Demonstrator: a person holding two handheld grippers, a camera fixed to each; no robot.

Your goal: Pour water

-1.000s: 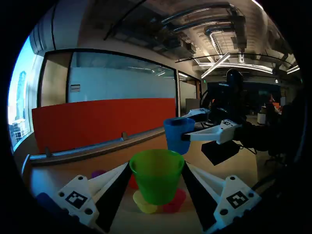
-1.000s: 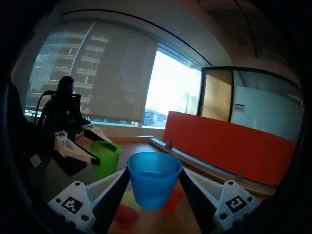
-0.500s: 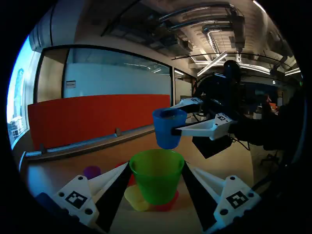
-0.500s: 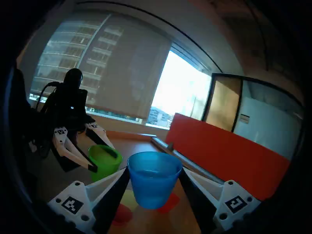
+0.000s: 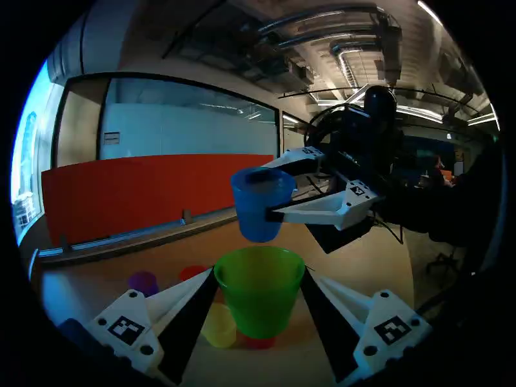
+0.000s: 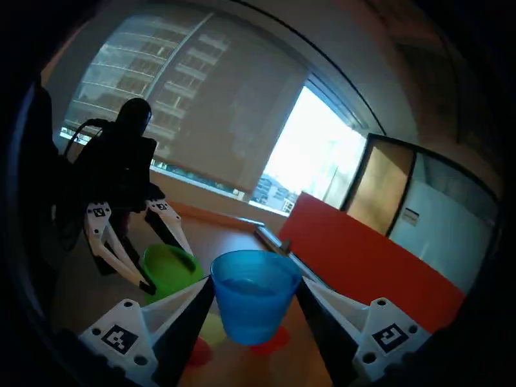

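While blue cup [image 5: 260, 203] hangs centre frame, just above and behind green cup [image 5: 259, 290] at lower centre: right gripper [image 6: 255, 284] clenched on blue cup, water [image 6: 250, 288] inside; left gripper [image 5: 258, 277] clenched on green cup. Line blue rim over green mouth, tip slowly, keep green level.

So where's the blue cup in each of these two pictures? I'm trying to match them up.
Left gripper view: the blue cup sits just above centre, held by the right tool, above the green cup.
Right gripper view: the blue cup is at bottom centre, between that tool's fingers.
Shared landmark: the orange-red wall panel, left of the cup in the first, right of it in the second.
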